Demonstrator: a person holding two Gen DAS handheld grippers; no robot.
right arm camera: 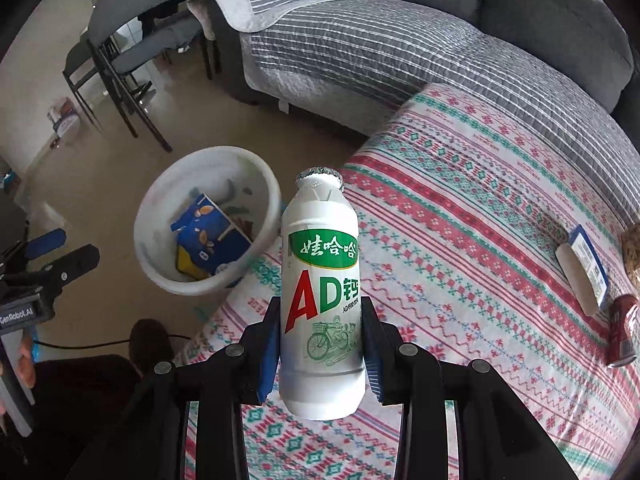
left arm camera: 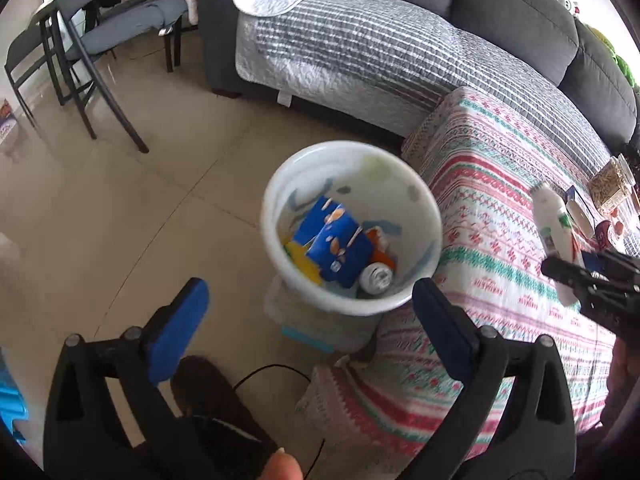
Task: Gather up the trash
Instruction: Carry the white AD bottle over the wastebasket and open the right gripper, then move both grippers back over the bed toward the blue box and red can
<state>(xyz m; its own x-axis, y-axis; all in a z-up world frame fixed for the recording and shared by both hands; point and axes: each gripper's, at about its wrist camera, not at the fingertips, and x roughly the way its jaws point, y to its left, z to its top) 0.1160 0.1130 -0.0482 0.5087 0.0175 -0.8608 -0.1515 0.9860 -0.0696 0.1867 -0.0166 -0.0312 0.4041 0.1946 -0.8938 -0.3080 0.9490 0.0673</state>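
Clamping the white drink bottle point(right arm camera: 320, 296) low on its body, the right gripper point(right arm camera: 320, 344) holds it above the patterned table cover point(right arm camera: 480, 208), long axis running forward along the fingers, foil cap pointing away. Beside it, the left gripper point(left arm camera: 308, 320) gapes wide and empty over the white bin point(left arm camera: 276, 216) of trash.

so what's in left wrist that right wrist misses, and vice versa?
Left wrist only: a silver can lying in the bin, and the left gripper's own wide-open fingers.

Right wrist only: the bottle's green and red label up close, and a red can lying on the cloth.

Both: the white bin with a blue carton inside, the white bottle clamped in the right gripper, the patterned cloth, the grey sofa.
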